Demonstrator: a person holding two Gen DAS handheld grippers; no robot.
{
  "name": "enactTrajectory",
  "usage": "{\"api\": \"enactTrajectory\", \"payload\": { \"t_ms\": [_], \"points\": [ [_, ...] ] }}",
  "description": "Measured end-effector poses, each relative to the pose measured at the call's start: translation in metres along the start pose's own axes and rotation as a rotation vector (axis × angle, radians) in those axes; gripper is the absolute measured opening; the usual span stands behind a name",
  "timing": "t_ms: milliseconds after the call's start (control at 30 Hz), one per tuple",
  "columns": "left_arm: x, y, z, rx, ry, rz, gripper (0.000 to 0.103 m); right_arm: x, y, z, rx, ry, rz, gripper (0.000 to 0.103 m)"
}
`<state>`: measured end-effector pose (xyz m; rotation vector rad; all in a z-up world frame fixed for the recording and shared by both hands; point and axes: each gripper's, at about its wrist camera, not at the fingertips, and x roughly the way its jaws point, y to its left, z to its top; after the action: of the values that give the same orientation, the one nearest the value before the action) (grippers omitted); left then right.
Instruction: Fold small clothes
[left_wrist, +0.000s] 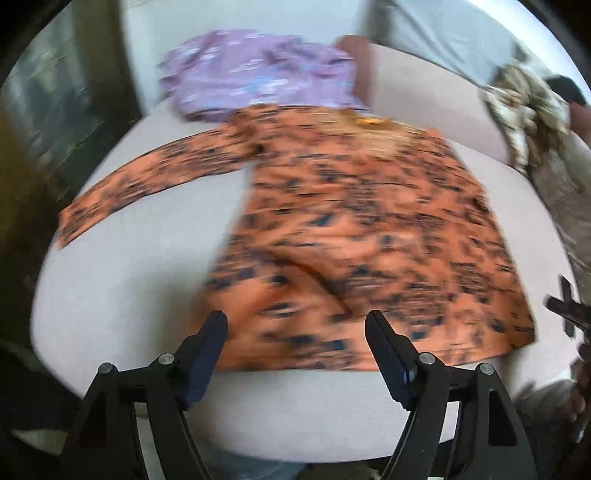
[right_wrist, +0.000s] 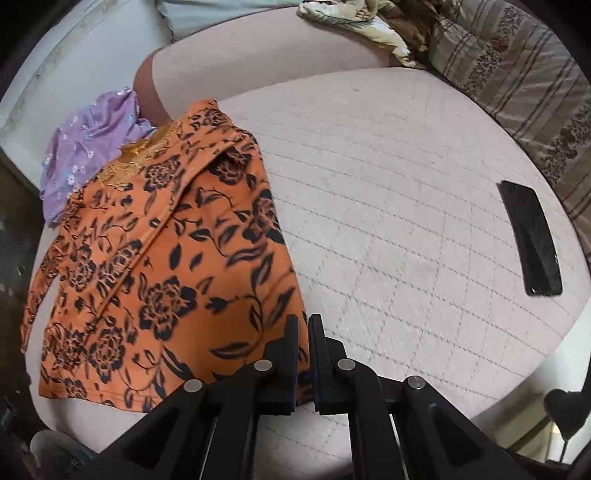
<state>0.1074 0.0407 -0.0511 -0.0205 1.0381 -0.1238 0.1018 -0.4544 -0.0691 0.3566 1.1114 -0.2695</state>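
Orange floral top (right_wrist: 166, 258) spread flat along left edge of quilted mattress (right_wrist: 388, 221), left gripper (left_wrist: 295, 321) jaws wide apart over hem, right gripper (right_wrist: 303, 325) clamped on hem's right corner, purple garment (right_wrist: 88, 144) at far-left corner, phone (right_wrist: 530, 242) near right edge.

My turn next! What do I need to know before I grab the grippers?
Left gripper: open, hovering over the orange flowery top's hem.
Right gripper: nearly shut at the top's right hem edge; whether it pinches cloth is unclear.
The top lies on the pink mattress, right side folded in, left sleeve spread out.
A purple garment waits behind it, unfolded.
Left: fold in the sleeve, finish the top, then the purple one.
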Motion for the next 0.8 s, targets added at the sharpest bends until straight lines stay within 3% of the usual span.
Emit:
{"api": "enactTrajectory", "payload": {
  "t_ms": [67, 200, 267, 367, 400, 433, 800],
  "points": [
    [0.005, -0.027, 0.0, 0.041, 0.001, -0.034, 0.078, -0.003, 0.004, 0.003, 0.002, -0.017, 0.033, 0.007],
    [0.017, -0.075, 0.003, 0.121, 0.028, -0.086, 0.078, -0.023, 0.024, 0.005, -0.071, -0.149, 0.033, 0.007],
    [0.02, -0.092, 0.005, 0.155, 0.015, -0.088, 0.078, -0.026, 0.03, 0.005, -0.074, -0.182, 0.08, 0.008],
    [0.022, -0.104, 0.008, 0.18, 0.005, -0.095, 0.078, -0.024, 0.033, 0.01, -0.066, -0.167, 0.088, 0.039],
    [0.022, -0.105, 0.009, 0.175, 0.002, -0.108, 0.078, -0.027, 0.034, 0.01, -0.071, -0.178, 0.09, 0.062],
    [0.024, -0.105, 0.01, 0.168, -0.001, -0.117, 0.078, -0.03, 0.035, 0.01, -0.074, -0.196, 0.091, 0.073],
    [0.033, -0.069, 0.022, 0.061, 0.003, -0.143, 0.078, -0.036, 0.057, 0.014, -0.138, -0.249, 0.031, 0.073]
  ]
}}
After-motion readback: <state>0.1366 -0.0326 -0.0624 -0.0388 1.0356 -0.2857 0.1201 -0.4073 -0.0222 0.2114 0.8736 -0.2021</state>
